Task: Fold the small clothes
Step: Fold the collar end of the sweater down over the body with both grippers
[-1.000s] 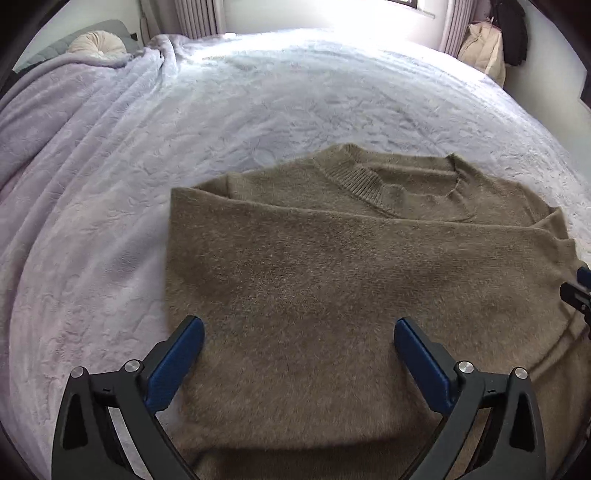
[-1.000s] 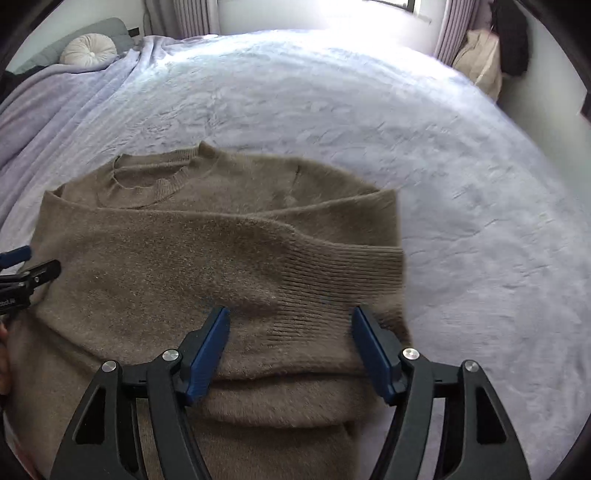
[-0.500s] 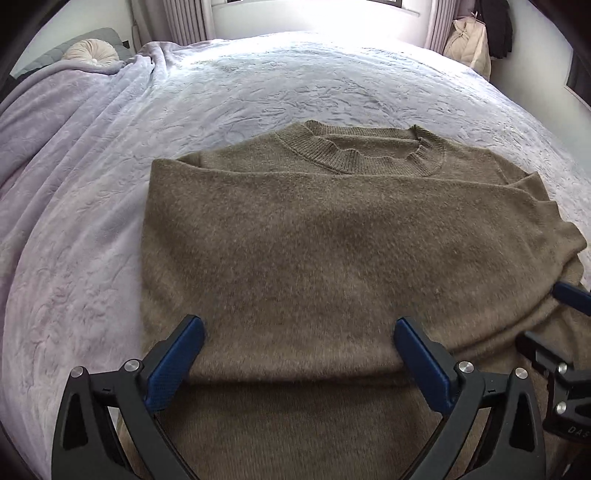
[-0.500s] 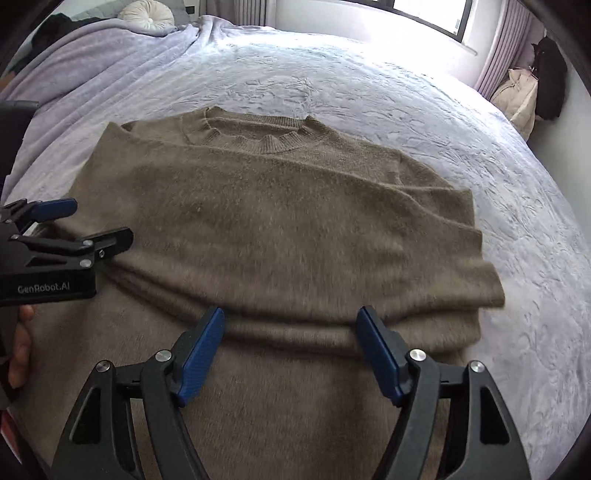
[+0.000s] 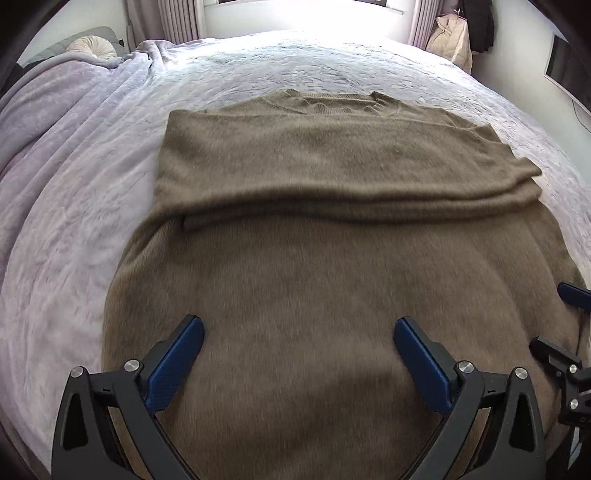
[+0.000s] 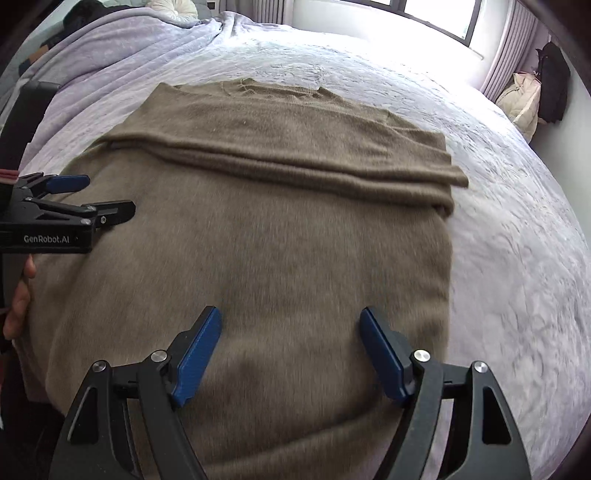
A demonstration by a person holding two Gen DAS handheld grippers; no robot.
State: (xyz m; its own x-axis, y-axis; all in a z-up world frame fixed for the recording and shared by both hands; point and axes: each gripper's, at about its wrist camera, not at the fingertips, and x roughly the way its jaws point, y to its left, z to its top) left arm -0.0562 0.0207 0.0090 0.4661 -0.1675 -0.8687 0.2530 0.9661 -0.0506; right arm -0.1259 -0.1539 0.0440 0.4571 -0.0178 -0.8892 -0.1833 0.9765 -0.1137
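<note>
Two grippers hover over a brown sweater [image 5: 332,258] spread flat on a bed [image 5: 74,221], collar toward the far edge by the window. Both sleeves lie folded across the chest as a band running side to side. Left gripper [image 5: 299,354]: jaws spread wide, released, holding nothing, above the lower half of the sweater. Right gripper [image 6: 290,343]: likewise spread and empty, over the same lower half, nearer the sweater's right edge. Bed covering is a pale lilac quilt with a pressed, crinkled pattern; a ribbed lilac blanket [image 6: 110,55] is bunched along the left edge. Round cream cushion [image 5: 90,46] at the far left corner. Grey curtains [image 6: 513,48] flank a bright window [image 6: 436,14]. Cream bag [image 5: 450,40] and dark garment [image 5: 478,26] hang at the far right corner.
</note>
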